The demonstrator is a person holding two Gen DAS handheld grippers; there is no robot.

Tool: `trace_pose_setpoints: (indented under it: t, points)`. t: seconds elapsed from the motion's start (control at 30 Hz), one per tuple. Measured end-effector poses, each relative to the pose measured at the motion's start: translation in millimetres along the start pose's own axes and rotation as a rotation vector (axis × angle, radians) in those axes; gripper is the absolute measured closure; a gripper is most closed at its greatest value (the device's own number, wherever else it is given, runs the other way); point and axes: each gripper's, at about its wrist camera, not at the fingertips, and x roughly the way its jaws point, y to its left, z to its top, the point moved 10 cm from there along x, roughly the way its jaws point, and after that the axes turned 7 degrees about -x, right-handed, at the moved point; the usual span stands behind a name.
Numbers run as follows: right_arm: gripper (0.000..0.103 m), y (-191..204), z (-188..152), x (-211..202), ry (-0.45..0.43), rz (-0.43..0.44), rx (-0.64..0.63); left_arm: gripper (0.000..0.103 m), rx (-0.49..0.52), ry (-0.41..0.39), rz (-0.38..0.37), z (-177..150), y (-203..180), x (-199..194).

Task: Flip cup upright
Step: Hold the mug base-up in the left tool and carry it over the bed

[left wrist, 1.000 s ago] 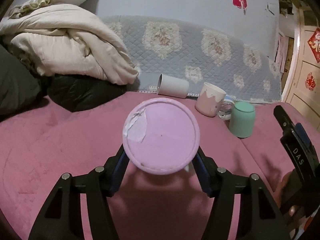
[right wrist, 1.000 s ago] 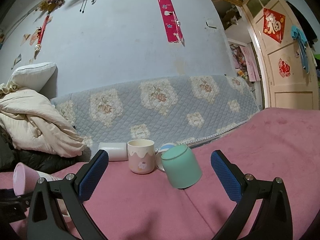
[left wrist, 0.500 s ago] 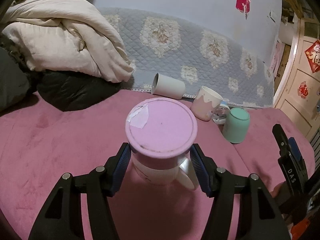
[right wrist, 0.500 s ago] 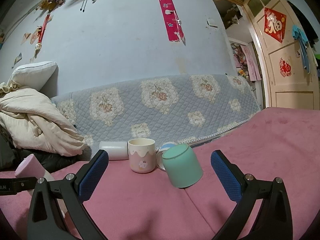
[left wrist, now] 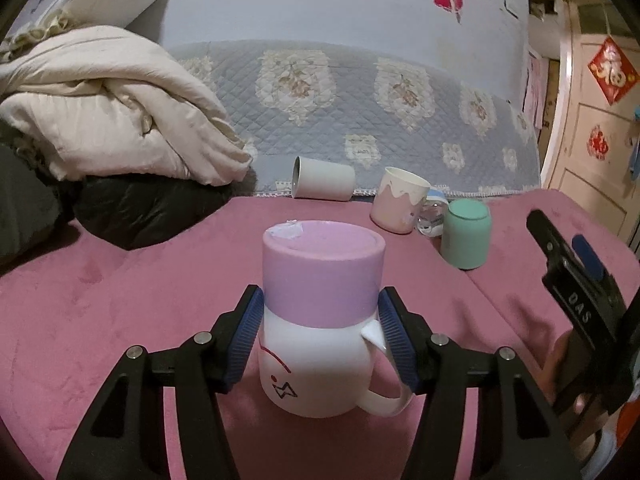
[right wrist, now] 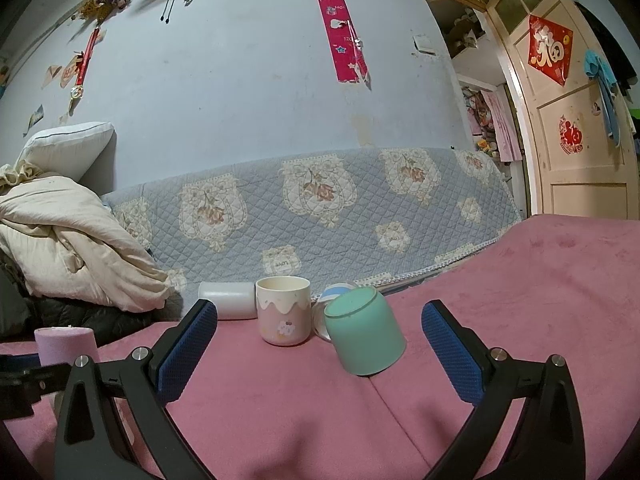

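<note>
A pink-and-white mug stands upside down on the pink bed cover, base up, handle at the lower right. My left gripper is shut on the mug, its blue pads pressing both sides. The mug's pink base also shows at the left of the right wrist view. My right gripper is open and empty, held low over the cover. A green cup stands upside down just beyond it; the green cup also shows in the left wrist view.
A pink-and-cream mug stands upright beside the green cup. A white cup lies on its side by the quilted backrest. A glass lies behind the green cup. Folded bedding is piled at the left.
The left gripper has tipped the pink mug from base facing the camera to standing upside down on the cover. The right gripper has barely moved.
</note>
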Motion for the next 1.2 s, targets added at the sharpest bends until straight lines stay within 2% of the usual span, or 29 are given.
trace_pose_setpoints:
  t: [0.13,0.27,0.4,0.5,0.6,0.93,1.07,1.1,1.17,1.2]
  points:
    - [0.0,0,0,0,0.002,0.0,0.0,0.042,0.029,0.013,0.0,-7,-3,-2]
    - [0.0,0,0,0,0.001,-0.001,0.0,0.031,-0.036,0.05,-0.083,-11,-2,-3]
    - [0.0,0,0,0,0.003,-0.001,-0.004,0.022,0.003,0.022,-0.054,-6,-1,-3]
    - [0.0,0,0,0,0.004,-0.001,-0.003,0.022,0.021,0.032,-0.062,-2,-6,3]
    - [0.0,0,1,0,0.002,-0.001,-0.001,0.036,0.05,0.05,-0.077,3,-13,9]
    - [0.0,0,2,0,0.002,-0.002,-0.001,0.038,0.06,0.016,-0.087,13,-17,12]
    - [0.0,0,0,1,0.001,-0.002,0.0,0.037,0.072,0.046,-0.074,12,-16,20]
    - [0.0,0,0,1,0.0,-0.002,0.001,0.035,0.065,0.047,-0.074,12,-15,18]
    - [0.0,0,0,1,0.001,-0.001,0.001,0.017,0.056,0.038,-0.079,12,-11,12]
    - [0.0,0,0,1,0.001,0.0,0.001,0.004,0.056,0.027,-0.083,10,-9,8]
